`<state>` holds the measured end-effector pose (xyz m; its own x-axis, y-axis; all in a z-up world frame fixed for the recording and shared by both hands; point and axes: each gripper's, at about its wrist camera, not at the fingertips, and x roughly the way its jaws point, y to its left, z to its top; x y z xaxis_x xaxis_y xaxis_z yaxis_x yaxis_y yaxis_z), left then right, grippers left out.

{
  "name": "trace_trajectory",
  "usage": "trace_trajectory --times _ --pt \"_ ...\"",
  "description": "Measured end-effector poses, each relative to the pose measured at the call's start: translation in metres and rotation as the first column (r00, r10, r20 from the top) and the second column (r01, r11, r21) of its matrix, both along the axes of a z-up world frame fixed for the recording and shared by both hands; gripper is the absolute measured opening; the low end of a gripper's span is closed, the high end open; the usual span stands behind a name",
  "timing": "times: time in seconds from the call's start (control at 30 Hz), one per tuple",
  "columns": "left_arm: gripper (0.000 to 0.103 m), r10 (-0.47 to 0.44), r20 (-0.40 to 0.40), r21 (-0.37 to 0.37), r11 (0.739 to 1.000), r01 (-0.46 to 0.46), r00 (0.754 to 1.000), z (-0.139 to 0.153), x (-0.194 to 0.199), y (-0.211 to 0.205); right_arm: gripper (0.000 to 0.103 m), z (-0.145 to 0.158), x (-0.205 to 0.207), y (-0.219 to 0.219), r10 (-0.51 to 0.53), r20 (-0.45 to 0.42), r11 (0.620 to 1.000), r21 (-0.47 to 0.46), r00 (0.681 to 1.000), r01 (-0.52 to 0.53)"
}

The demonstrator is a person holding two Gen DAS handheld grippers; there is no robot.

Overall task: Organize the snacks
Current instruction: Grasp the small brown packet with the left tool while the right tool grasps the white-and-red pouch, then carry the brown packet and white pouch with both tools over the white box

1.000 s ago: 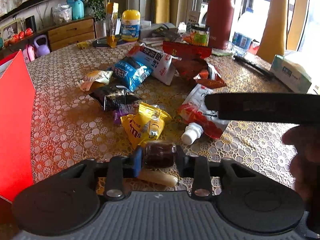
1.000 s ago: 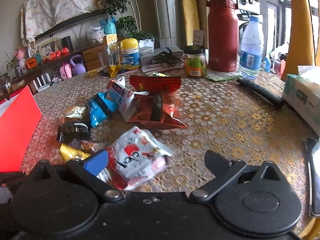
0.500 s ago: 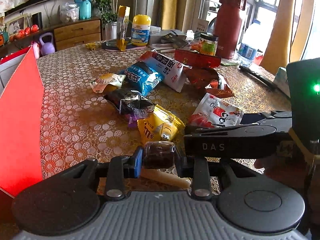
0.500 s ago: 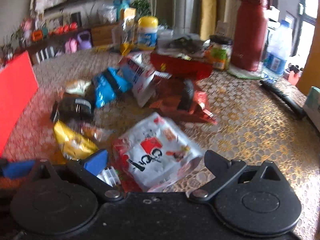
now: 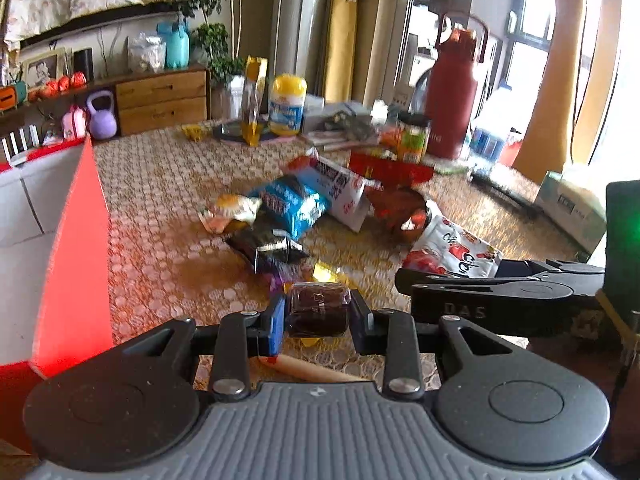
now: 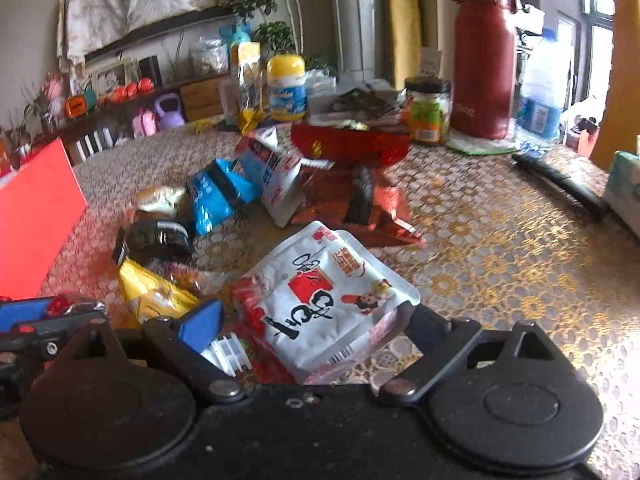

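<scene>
Snacks lie in a loose heap on the patterned table point(image 6: 500, 264), ahead of both grippers. The left gripper point(image 5: 318, 314) is clamped on a small brown wrapped snack point(image 5: 318, 310), pinched between its blue pad and its black pad and held clear of the table. Beneath it, close to the gripper body, a pale sausage-like stick point(image 5: 312, 370) lies on the cloth. Just beyond its fingertips sit a black packet point(image 5: 268, 246) and a blue packet point(image 5: 290, 204), with a small golden-wrapped pastry point(image 5: 230, 210) to their left; a red upright panel point(image 5: 76, 264) stands at the far left.

The right gripper point(image 6: 316, 320) has its jaws spread wide around a white-and-red spouted pouch point(image 6: 324, 304) — the pouch lies between the fingers, its white screw cap point(image 6: 226, 354) by the blue left pad. The jaws have just been closing a little, and whether the pads press on the pouch yet I cannot tell for sure; the right finger looks to be at its edge. To the left of this gripper lies a yellow packet point(image 6: 154, 296); ahead of it a crumpled red bag point(image 6: 356, 204) and a white packet with blue print point(image 6: 276, 176).

Farther off, at the table's back edge, stand a tall red flask point(image 6: 484, 56), a yellow-lidded jar point(image 6: 286, 88) and a water bottle point(image 6: 540, 92).
</scene>
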<state>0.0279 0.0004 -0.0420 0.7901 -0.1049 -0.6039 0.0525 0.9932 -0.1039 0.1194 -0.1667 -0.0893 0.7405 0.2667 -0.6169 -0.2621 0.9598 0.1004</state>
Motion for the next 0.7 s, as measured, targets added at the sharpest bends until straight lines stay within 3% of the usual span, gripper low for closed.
trace_trajectory --times 0.37,0.7 --pt "0.031 0.044 0.106 -0.013 0.999 -0.043 0.993 0.047 -0.034 0.022 0.095 0.055 -0.025 -0.006 0.013 0.102 0.998 0.053 0.995 -0.019" --pt "0.031 0.146 0.16 -0.01 0.989 -0.146 0.976 0.072 -0.055 0.066 0.095 0.095 -0.041 0.026 0.112 0.176 0.991 0.057 0.978 -0.123"
